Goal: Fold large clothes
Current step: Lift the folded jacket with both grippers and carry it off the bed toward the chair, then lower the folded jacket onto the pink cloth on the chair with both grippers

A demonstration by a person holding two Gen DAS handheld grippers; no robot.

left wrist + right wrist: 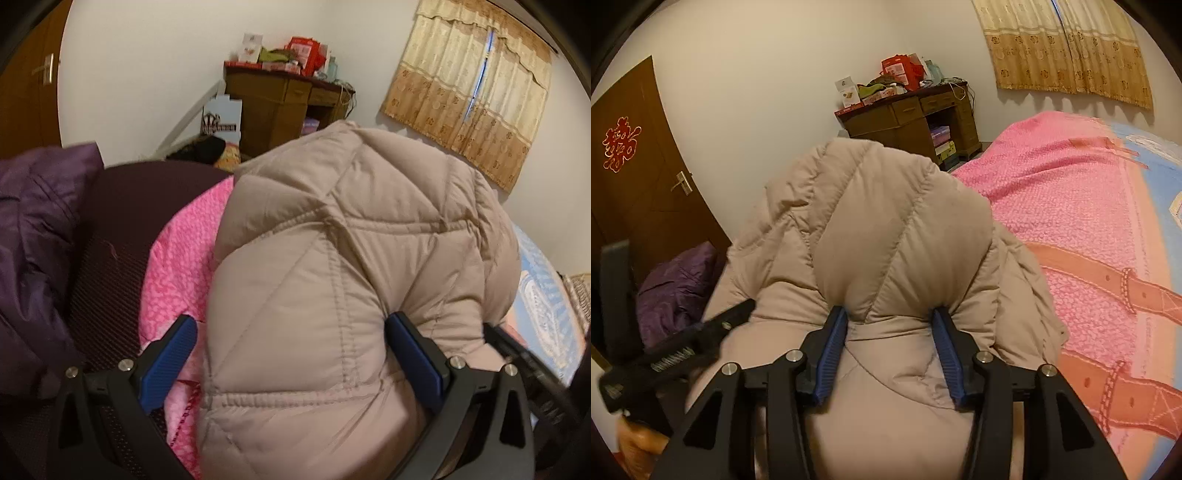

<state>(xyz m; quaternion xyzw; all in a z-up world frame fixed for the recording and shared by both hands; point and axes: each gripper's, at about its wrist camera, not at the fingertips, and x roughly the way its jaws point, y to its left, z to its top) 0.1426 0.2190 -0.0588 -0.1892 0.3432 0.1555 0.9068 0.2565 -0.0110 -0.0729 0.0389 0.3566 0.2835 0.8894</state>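
— What sits closest to you?

— My right gripper (pixel 890 350): its blue ribbed pads (pixel 833 354) pinch a thick fold of the beige quilted puffer jacket (pixel 886 236), which bulges up between them, raised beside the bed. My left gripper (pixel 291 362) has the same jacket (pixel 351 258) bunched between its blue pads (pixel 168 363), pressing in on both sides.

— Anything holding other things?

— The dark wooden desk (pixel 908 118) in the corner: red boxes (pixel 901 68) and cartons piled on top, flat boxes stacked in its open knee space.

— And the textures?

— The jacket is soft, with diamond stitching and an elastic gathered seam. The pink nubbly blanket (pixel 1071 206) carries woven brown strap patterns. A shiny purple padded garment (pixel 40 229) lies crumpled on a dark mesh surface (pixel 122 229).
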